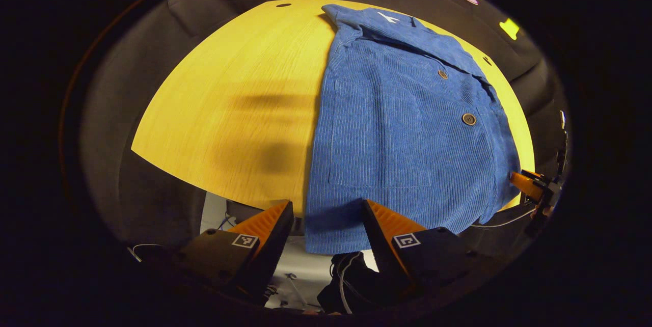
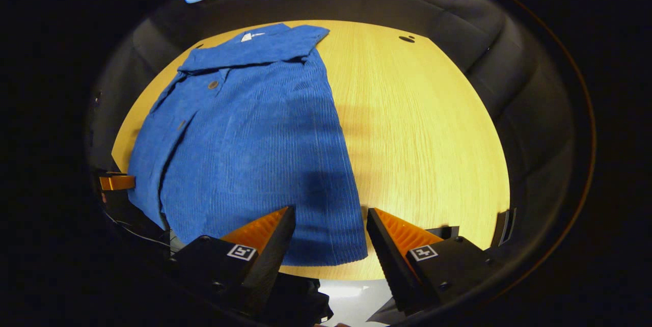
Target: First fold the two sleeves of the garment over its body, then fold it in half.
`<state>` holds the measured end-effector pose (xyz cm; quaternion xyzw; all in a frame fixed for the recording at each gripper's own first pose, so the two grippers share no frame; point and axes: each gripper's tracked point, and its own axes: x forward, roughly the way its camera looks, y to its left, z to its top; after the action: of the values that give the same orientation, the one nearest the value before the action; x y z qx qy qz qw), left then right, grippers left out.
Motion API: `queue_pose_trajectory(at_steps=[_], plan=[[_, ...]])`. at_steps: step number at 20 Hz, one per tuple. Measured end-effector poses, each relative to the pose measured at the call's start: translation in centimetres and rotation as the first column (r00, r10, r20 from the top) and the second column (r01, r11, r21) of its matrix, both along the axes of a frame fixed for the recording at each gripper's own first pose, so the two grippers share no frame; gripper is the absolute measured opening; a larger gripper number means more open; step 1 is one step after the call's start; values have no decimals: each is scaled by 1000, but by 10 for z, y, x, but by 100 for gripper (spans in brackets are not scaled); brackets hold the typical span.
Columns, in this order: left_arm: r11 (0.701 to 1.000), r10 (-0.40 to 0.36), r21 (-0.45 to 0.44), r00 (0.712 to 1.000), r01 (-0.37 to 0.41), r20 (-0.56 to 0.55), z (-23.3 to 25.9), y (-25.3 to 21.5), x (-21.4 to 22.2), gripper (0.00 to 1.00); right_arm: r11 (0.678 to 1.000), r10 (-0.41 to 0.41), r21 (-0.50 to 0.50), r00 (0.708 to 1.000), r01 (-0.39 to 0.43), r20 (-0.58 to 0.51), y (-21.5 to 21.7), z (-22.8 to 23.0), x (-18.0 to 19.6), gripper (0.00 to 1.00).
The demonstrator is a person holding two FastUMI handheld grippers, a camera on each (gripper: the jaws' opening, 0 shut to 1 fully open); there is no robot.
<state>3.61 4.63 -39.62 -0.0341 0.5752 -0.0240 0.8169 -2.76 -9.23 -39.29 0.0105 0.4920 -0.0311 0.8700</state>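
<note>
on yellow table (image 2: 433,138), blue corduroy shirt (image 2: 254,138), buttoned

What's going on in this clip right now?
A person with a gripper in each hand is folding a blue corduroy shirt on a round wooden table. Both sleeves appear folded in already, leaving a narrow rectangle with the collar at the far end. The left gripper and right gripper are both open, poised over the hem's two near corners, holding nothing. The fold in half is not yet done.

Warm overhead light, soft shadows, fisheye warping
</note>
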Motion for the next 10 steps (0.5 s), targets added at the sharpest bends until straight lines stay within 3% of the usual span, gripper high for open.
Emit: queue_pose_trajectory(at_steps=[1, 2, 3, 5, 6, 8, 10], plan=[[1000, -16, 21, 1000, 16, 0, -1, 0, -1, 79, 1000, -21, 11, 999, 21, 25, -1, 5, 5, 93], [999, -23, 31, 1000, 23, 4, -1, 2, 0, 79, 1000, -23, 16, 1000, 23, 1, -3, 1, 3, 78], [1000, -13, 26, 1000, 13, -1, -1, 1, -1, 79, 1000, -18, 12, 1000, 18, -6, -4, 1, 2, 86], [1000, -16, 24, 1000, 16, -10, -1, 0, -2, 79, 1000, -17, 12, 1000, 18, -18, -2, 0, 2, 81], [1000, -15, 24, 1000, 15, -14, -1, 0, -2, 79, 1000, -17, 16, 1000, 17, -20, 0, 0, 3, 74], [1000, -15, 18, 1000, 15, -24, 1, 1, -3, 79, 999, -37, 38, 999, 38, -10, 7, 1, 6, 41], [1000, -4, -16, 999, 3, -32, -3, -2, -2, 48, 997, -56, 43, 998, 57, -12, 11, 0, 6, 10]])
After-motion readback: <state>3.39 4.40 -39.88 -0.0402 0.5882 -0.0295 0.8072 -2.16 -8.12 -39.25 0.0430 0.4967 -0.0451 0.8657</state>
